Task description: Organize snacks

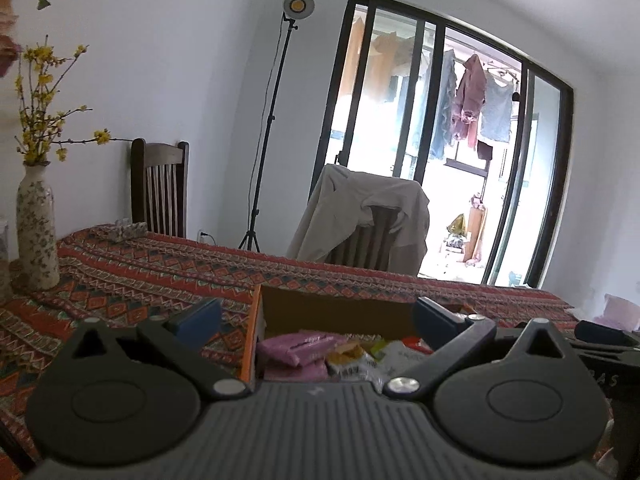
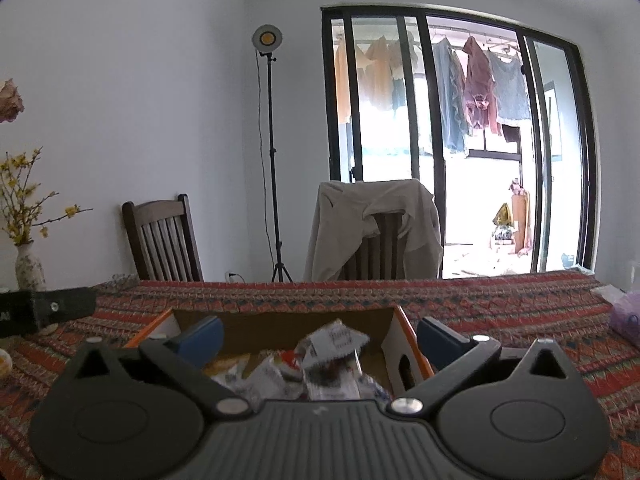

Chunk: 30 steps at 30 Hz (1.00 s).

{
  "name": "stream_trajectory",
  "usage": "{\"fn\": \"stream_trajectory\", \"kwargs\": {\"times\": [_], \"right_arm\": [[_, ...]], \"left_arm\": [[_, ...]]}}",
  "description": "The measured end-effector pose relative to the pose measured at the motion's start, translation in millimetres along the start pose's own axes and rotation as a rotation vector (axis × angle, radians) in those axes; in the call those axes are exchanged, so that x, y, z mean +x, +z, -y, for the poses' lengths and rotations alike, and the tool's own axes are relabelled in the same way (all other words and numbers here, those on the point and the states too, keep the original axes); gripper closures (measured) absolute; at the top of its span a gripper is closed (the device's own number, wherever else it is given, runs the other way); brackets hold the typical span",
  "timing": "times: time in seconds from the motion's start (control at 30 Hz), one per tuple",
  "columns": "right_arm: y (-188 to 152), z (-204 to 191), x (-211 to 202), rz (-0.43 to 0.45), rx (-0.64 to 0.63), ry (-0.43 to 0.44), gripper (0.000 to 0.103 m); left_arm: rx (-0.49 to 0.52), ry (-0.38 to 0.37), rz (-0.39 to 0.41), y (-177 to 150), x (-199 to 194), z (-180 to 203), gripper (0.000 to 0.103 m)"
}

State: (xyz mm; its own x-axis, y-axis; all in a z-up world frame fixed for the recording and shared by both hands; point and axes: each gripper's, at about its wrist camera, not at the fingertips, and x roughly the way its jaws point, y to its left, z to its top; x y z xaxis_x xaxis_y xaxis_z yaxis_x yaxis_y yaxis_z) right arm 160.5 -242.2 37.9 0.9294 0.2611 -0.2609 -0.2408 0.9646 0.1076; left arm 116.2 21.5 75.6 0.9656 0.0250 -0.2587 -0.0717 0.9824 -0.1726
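Note:
An open cardboard box with orange edges (image 1: 256, 320) (image 2: 404, 344) sits on the patterned tablecloth and holds several snack packets. In the left wrist view I see pink packets (image 1: 296, 354) and yellow-white ones (image 1: 360, 356) inside it. In the right wrist view a white crinkled packet (image 2: 334, 340) sticks up among the others. My left gripper (image 1: 318, 320) hovers open above the box with nothing between its blue pads. My right gripper (image 2: 320, 338) is open too, over the same box, its fingers apart from the packets. The box's front part is hidden behind both gripper bodies.
A floral vase with yellow branches (image 1: 36, 236) stands at the table's left. Two wooden chairs (image 2: 164, 240) stand behind the table, one draped with a beige jacket (image 2: 376, 224). A lamp tripod (image 2: 272, 160) stands by the wall. A purple bag (image 2: 626, 316) lies at the right edge.

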Motion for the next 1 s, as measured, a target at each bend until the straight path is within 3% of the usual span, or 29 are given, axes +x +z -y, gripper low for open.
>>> {"fn": "stream_trajectory", "kwargs": {"times": [0.57,1.0], "right_arm": [[-53,8,-75,-0.089,0.012,0.004,0.000],[-79,16,-88,-0.168,0.042,0.024,0.000]], "left_arm": [[0.062,-0.032,-0.103,-55,-72,3,0.000],[0.073,0.000,-0.189,-89,-84,1,0.000]]}}
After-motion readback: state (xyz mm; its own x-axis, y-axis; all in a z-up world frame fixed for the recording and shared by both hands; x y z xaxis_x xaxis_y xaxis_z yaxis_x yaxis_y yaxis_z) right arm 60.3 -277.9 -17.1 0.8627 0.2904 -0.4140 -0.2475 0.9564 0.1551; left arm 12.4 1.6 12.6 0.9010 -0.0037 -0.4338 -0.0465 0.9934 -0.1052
